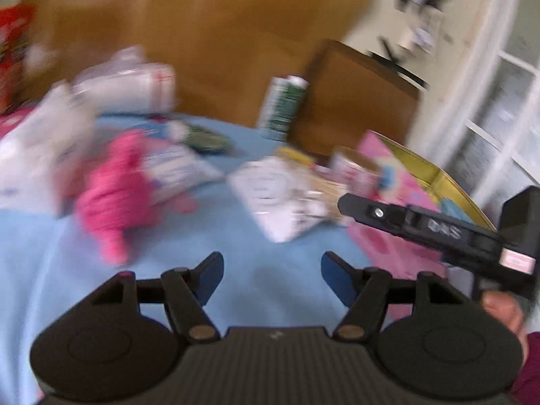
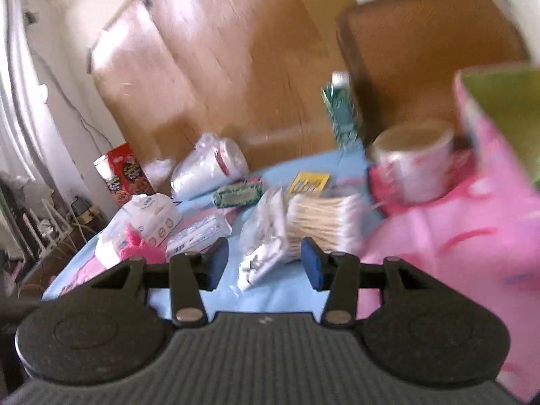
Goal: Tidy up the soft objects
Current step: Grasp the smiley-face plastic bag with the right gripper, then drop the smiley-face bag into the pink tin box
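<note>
While both views blur, we see our left claw (image 1: 271,278) released, blue pads apart over the smooth light-blue cloth surface (image 1: 236,236). Left of the frame's centre lies the fuzzy pink knitted toy (image 1: 114,195). Our right claw (image 2: 265,263) is likewise released; beyond its pads, mid-frame, lie a crinkly clear plastic bag (image 2: 266,233) and a bundle of cotton swabs (image 2: 320,222), beside a glossy pink box (image 2: 455,236).

A bright pink plush toy (image 1: 111,195) lies on a plain light-blue cloth (image 1: 256,263) beside a pink box (image 2: 455,236) with a gold inside.
</note>
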`<action>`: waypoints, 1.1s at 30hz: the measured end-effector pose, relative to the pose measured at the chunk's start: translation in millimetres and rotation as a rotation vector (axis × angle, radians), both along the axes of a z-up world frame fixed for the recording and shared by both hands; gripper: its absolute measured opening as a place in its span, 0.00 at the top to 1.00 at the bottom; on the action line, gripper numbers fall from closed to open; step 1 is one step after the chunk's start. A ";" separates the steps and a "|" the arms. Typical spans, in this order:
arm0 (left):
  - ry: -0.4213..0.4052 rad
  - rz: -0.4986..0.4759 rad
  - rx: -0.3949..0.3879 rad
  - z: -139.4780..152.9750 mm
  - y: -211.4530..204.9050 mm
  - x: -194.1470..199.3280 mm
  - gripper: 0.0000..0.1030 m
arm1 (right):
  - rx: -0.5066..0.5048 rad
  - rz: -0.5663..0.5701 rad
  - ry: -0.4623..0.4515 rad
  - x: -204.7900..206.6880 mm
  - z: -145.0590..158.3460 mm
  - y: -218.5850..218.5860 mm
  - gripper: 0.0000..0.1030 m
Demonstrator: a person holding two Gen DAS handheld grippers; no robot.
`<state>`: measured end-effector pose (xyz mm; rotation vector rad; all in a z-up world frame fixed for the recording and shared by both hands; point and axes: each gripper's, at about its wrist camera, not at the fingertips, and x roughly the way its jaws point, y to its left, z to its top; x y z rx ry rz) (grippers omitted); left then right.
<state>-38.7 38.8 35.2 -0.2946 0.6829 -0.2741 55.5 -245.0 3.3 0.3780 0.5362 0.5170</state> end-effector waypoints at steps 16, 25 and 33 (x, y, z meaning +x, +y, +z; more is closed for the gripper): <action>0.033 -0.098 -0.036 -12.8 -8.6 6.8 0.30 | 0.076 0.099 0.215 -79.1 -5.7 -62.7 0.71; 0.026 -0.250 0.026 -8.4 -86.7 23.0 0.22 | -0.231 -0.084 -0.092 -162.8 6.7 -62.8 0.23; -0.007 -0.408 0.180 -31.6 -146.8 23.6 0.19 | -0.444 -0.111 -0.133 -165.5 -31.6 -12.7 0.32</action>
